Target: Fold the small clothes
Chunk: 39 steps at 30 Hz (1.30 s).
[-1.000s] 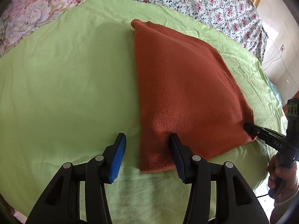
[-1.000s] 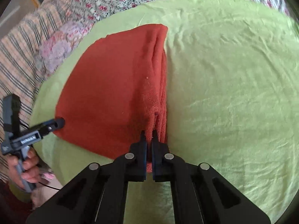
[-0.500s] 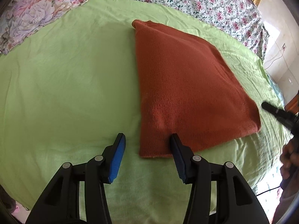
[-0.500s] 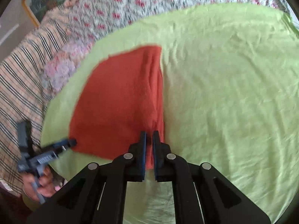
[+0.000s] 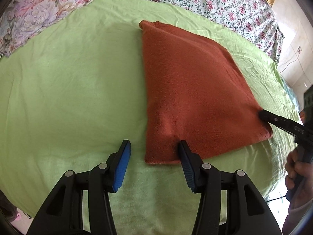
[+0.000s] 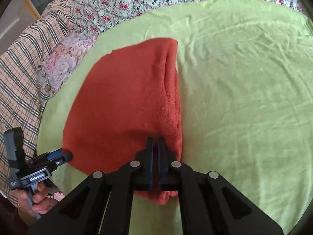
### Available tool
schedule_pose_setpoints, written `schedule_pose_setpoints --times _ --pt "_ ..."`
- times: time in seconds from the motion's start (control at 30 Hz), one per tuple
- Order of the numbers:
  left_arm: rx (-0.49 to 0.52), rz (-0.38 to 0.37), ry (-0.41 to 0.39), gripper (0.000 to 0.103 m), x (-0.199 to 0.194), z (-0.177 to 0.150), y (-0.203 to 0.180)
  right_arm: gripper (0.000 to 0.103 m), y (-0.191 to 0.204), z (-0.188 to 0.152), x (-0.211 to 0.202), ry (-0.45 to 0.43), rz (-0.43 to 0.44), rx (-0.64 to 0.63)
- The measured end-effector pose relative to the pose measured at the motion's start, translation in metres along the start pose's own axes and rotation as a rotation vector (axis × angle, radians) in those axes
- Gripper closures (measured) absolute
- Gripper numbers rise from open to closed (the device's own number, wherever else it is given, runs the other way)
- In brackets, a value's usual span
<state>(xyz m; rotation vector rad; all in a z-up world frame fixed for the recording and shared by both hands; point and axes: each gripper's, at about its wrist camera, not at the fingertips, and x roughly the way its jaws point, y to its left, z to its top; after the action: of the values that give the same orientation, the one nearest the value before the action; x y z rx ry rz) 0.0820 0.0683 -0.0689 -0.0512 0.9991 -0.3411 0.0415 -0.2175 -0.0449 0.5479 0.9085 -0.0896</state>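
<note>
Cloth (image 5: 191, 98), rust-red and folded, lies on the green sheet (image 5: 68, 88). Left tongs (image 5: 154, 146) stand released astride its near corner. Right tongs (image 6: 155, 140) are clenched over its edge; whether they pinch it is unclear.

My left wrist camera looks steeply down along its fingers at the near left corner of the rust cloth (image 5: 191, 98) on the green sheet (image 5: 68, 90). My right one sits lower, probably closer (its edges are blurred), over the opposite corner. Both share cloth and sheet.
</note>
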Motion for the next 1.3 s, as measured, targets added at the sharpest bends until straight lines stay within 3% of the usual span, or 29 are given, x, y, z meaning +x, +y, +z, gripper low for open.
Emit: schedule_pose_setpoints --times 0.2,0.27,0.33,0.4,0.87,1.13,1.3 --pt "0.021 0.004 0.003 0.049 -0.014 -0.011 -0.008 0.094 0.000 -0.015 -0.038 -0.042 0.025 0.009" --pt "0.026 0.016 0.000 0.045 -0.019 -0.018 -0.010 0.084 0.005 -0.020 -0.047 -0.052 0.037 0.000" --pt "0.030 0.029 -0.003 0.037 -0.025 -0.026 -0.013 0.053 0.010 -0.024 -0.055 -0.059 0.047 -0.017" --pt "0.031 0.034 -0.009 0.036 -0.030 -0.033 -0.014 0.046 0.016 -0.032 -0.062 -0.071 0.053 -0.038" --pt "0.161 0.162 -0.071 0.020 -0.066 -0.075 -0.023 0.029 0.034 -0.089 -0.074 0.027 -0.012 -0.145" --pt "0.152 0.173 -0.109 0.012 -0.064 -0.049 -0.028 0.016 0.043 -0.076 -0.071 0.014 -0.036 -0.201" --pt "0.166 0.206 -0.113 0.010 -0.056 -0.033 -0.032 0.013 0.050 -0.059 -0.065 0.007 -0.043 -0.222"
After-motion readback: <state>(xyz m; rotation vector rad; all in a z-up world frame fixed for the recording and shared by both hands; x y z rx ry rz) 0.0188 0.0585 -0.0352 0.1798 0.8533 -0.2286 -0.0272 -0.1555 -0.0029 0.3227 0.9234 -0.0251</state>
